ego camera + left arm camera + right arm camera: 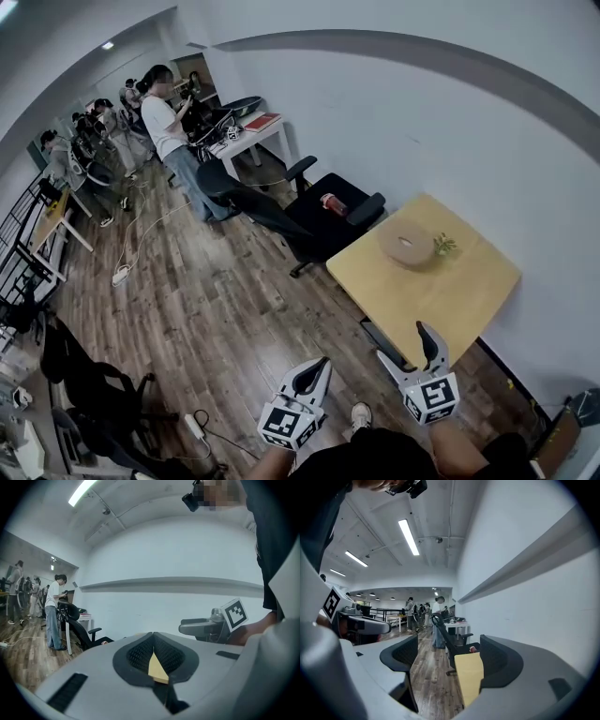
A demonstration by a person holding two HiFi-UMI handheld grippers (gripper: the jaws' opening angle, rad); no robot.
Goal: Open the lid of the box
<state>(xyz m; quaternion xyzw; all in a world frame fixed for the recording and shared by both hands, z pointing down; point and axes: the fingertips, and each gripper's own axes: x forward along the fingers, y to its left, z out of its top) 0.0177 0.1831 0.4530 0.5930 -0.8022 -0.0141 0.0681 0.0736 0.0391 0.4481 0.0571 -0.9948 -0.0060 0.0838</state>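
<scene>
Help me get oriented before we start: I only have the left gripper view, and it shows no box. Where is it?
Observer: The head view shows a round tan box on the yellow table, well ahead, with nothing touching it from above.
Operator: Anything next to it?
Observer: A small green thing sits right beside it, on the wall side. It is too small to identify.
Operator: And the right claw?
Observer: The right claw stands open with nothing in it. Only the table and the floor show through the gap.
</scene>
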